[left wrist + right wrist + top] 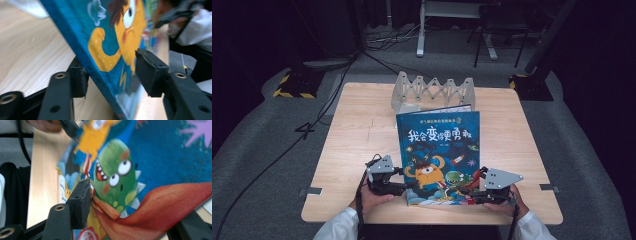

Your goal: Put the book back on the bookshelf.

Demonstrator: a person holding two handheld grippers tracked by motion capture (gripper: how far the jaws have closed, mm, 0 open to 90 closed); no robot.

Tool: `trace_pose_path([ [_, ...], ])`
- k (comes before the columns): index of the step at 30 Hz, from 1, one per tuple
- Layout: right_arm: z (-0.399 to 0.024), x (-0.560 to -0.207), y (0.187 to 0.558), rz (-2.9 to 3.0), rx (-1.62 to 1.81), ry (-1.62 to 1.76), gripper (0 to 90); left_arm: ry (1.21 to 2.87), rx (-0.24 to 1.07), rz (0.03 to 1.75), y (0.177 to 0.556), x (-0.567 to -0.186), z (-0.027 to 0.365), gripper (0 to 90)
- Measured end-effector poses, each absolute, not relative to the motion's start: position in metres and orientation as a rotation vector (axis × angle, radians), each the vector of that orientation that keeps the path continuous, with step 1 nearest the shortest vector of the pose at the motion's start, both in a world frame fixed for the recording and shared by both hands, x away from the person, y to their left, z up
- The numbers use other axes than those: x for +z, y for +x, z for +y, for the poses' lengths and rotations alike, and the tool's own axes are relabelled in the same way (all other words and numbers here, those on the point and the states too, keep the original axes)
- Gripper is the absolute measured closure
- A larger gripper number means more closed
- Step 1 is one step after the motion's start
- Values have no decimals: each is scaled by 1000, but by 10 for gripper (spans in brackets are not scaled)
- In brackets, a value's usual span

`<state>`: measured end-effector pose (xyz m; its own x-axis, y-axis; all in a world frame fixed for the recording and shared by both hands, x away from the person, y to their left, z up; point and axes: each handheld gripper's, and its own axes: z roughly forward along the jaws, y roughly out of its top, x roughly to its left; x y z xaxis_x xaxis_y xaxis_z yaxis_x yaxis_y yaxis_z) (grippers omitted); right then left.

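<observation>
A blue picture book [439, 150] (monsters on its cover) sits at the table's [357, 135] middle, its near end lifted. At its 8 o'clock corner the left claw [408, 186] straddles the edge, half-open, 1 pad touching. At 5 o'clock the right claw [468, 192] grips the cover's edge. A folding rack [432, 90] stands at 12 o'clock.

Light wood bench [357, 150], rounded corners, on grey carpet floor [262, 150]. Grey zigzag folding rack [432, 90] sits at far edge, approx. centre. Blue picture book [437, 145] w/ cartoon monsters on cover lies mid-bench towards near edge, its left side tilted up off the wood.
</observation>
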<state>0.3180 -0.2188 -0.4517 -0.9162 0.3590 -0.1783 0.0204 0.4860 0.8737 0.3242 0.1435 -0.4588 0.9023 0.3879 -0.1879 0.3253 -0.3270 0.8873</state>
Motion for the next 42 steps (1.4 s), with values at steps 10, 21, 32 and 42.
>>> trace_pose_path([
  [10,-233,-462,308,2365,1327,335,592,1955,238,408,304,-440,112,587],
  [21,-247,-465,304,2367,1352,353,582,1944,283,330,295,-436,114,720],
  [32,-285,-454,317,2229,1495,577,420,1946,293,266,298,-436,100,825],
  [42,-251,-457,349,2302,1484,604,367,1907,310,296,308,-436,89,824],
])
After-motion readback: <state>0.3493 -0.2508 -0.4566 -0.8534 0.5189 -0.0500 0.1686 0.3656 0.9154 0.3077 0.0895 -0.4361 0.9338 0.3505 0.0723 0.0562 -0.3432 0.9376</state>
